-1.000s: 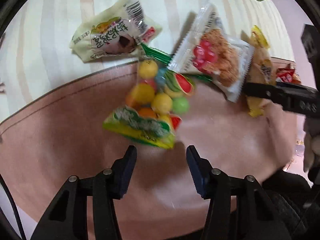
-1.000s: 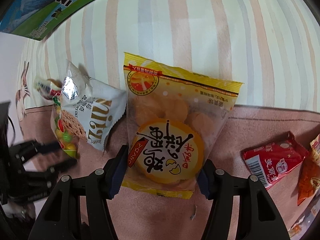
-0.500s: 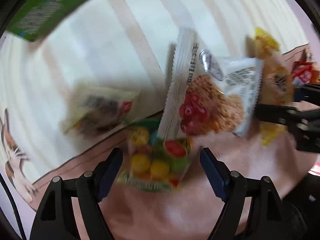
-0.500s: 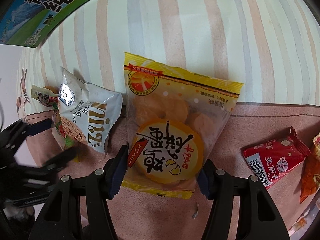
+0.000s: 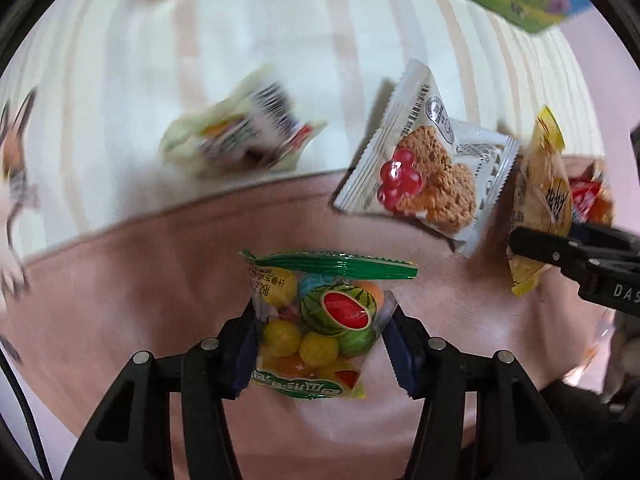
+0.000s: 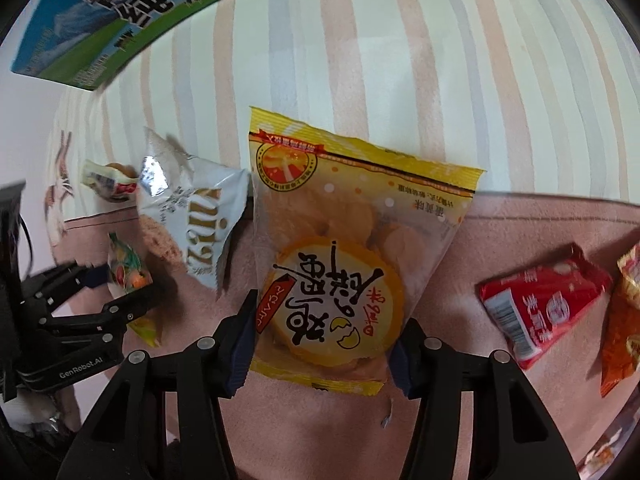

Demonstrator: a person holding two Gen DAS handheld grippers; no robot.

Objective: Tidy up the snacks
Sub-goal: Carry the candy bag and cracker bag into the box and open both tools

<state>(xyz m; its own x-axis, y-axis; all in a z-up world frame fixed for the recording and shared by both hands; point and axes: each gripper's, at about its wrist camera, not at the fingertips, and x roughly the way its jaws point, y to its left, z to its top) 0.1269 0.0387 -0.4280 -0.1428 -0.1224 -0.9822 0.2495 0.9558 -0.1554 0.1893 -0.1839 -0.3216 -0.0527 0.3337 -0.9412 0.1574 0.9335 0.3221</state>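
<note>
Pink cloth (image 5: 140,280) lies under both my tongs, with a striped cloth (image 6: 360,60) beyond it. My left tongs (image 5: 320,336) point down at the clear candy bag (image 5: 316,320) with the green top seal and the watermelon picture; the bag sits right between the two fingers, its sides touching both blue pads, and the jaws are closing on it. Beyond the left tongs and off to their right lies the white cookie packet (image 5: 428,176) with red berries on it, half on the stripes. Further beyond, to the left, lies a pale green packet (image 5: 240,140), too blurred for me to read.

My right tongs (image 6: 324,340) hold the yellow egg-biscuit bag (image 6: 340,264) by its lower end, both pads pressed against its sides, the jaws closing a little more. The bag stretches away from the fingers, its top edge reaching over the stripes. Just to its left is the same white cookie packet (image 6: 196,220), touching the yellow bag's edge. To the right of these tongs, well apart, lies a red packet (image 6: 540,304), with an orange packet (image 6: 624,320) beside it at the rim of the view. A green and blue box (image 6: 120,12) lies far beyond
</note>
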